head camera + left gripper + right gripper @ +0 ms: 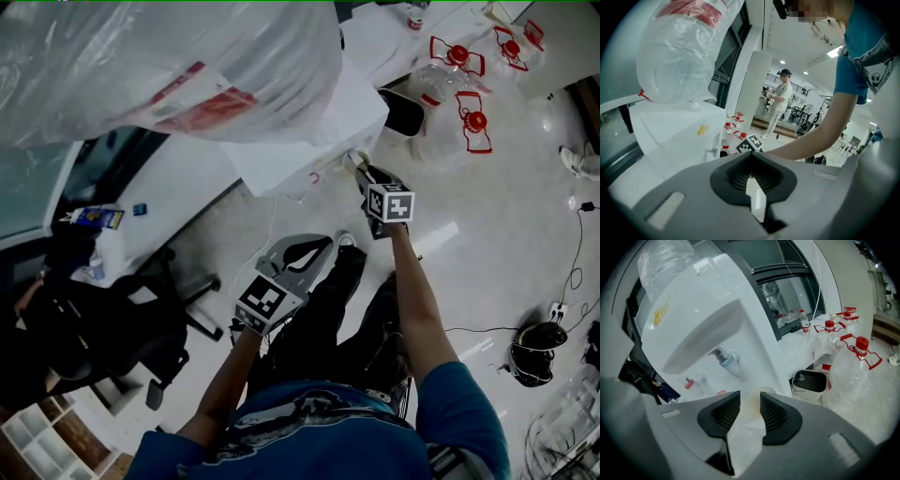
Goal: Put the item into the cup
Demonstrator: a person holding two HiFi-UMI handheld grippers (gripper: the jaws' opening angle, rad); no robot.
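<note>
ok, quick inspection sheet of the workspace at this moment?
surface: pale glossy floor.
job's things: white cup in front of the water dispenser; the item can't be made out.
clutter: red-capped bottles, small bin, office chair.
grippers: right tool open, cup between its jaws, pads not pressing it; left tool jaws together, nothing identifiable in them.
cables: black cable across the floor.
surroundings: bagged bottle on top of the dispenser; another person standing in the background.
</note>
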